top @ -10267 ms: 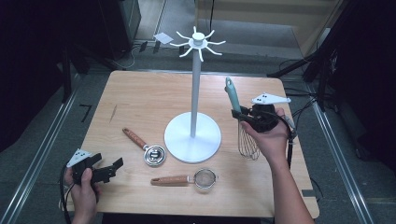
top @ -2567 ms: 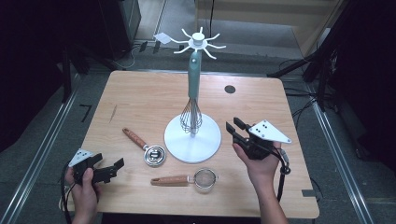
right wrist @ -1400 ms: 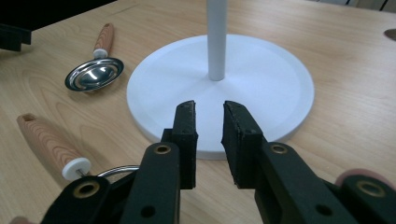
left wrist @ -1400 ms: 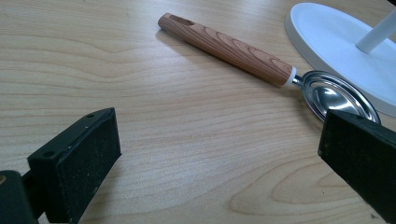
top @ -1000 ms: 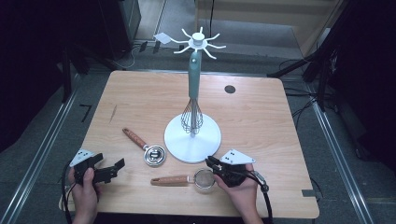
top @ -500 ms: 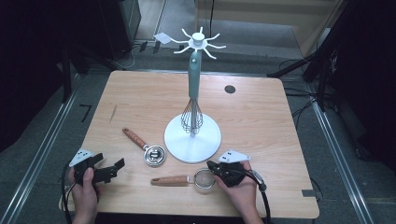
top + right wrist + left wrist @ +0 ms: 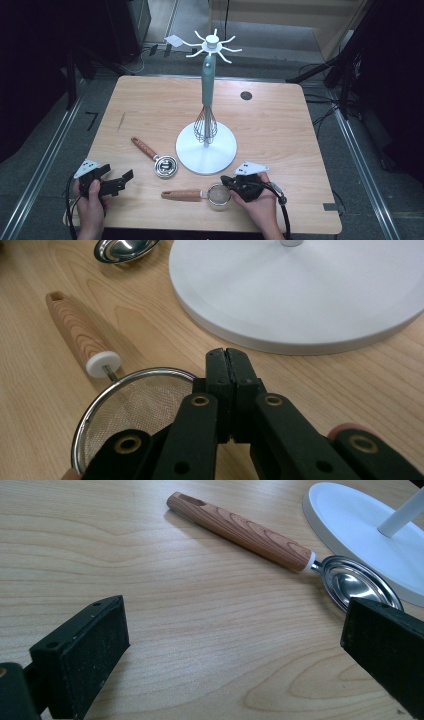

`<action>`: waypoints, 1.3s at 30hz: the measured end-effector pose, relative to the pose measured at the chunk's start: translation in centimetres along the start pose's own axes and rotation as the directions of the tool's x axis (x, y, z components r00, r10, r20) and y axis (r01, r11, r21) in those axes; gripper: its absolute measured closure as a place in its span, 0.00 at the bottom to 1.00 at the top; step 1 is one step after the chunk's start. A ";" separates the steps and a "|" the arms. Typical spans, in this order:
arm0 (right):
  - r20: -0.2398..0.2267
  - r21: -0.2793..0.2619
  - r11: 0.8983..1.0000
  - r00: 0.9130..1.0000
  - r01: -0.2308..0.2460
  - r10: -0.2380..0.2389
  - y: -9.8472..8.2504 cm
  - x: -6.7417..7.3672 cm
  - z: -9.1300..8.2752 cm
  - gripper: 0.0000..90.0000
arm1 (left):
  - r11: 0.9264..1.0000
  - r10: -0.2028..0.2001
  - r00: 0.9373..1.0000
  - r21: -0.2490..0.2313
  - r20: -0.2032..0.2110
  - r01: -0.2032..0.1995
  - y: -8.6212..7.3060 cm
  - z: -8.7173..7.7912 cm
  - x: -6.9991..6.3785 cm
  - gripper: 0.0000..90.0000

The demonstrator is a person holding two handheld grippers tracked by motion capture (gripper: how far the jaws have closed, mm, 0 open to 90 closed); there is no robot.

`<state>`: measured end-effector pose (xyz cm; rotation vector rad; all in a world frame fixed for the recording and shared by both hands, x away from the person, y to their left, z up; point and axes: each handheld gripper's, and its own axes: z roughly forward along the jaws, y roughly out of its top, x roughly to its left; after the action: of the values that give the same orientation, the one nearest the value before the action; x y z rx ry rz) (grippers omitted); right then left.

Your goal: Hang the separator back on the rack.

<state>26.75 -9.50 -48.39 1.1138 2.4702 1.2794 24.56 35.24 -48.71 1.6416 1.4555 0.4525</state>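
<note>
My right gripper (image 7: 231, 357), jaws pressed together on the strainer (image 7: 132, 410) rim; its wooden handle runs leftward along the table's (image 7: 280, 125) near edge. My left gripper (image 7: 117, 181), jaws spread, rests well apart.

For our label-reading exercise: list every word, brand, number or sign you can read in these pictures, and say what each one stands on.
"7": a dark mark that reads like this digit, on the grey floor left of the table.
No other word, brand or number is readable on the stand, whisk, strainer, scoop or grippers.
</note>
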 end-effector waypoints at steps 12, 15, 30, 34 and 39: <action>-0.084 0.042 0.974 0.972 0.224 -0.220 3.6 0.9 -1.7 0.86 | 1.000 0.000 1.000 0.000 -0.003 0.000 0.0 0.0 0.0 0.00; -0.131 0.083 0.951 0.949 0.299 -0.287 4.5 1.8 -1.3 0.83 | 1.000 -0.002 1.000 -0.001 -0.002 0.002 0.0 0.0 0.0 0.00; -0.258 0.178 0.874 0.878 0.453 -0.403 6.3 4.4 1.5 0.72 | 1.000 0.001 1.000 0.001 -0.003 -0.001 0.0 0.0 0.0 0.00; -0.278 0.202 0.864 0.873 0.462 -0.402 6.2 4.8 2.1 0.71 | 1.000 0.000 1.000 0.001 -0.002 0.000 0.0 0.0 0.0 0.00; -0.298 0.227 0.848 0.863 0.478 -0.407 6.0 5.3 3.0 0.70 | 1.000 0.000 1.000 0.001 -0.001 0.000 0.0 0.0 0.0 0.00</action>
<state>27.59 -1.85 -44.70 0.3812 2.9333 0.9718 24.58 35.22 -48.72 1.6427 1.4572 0.4528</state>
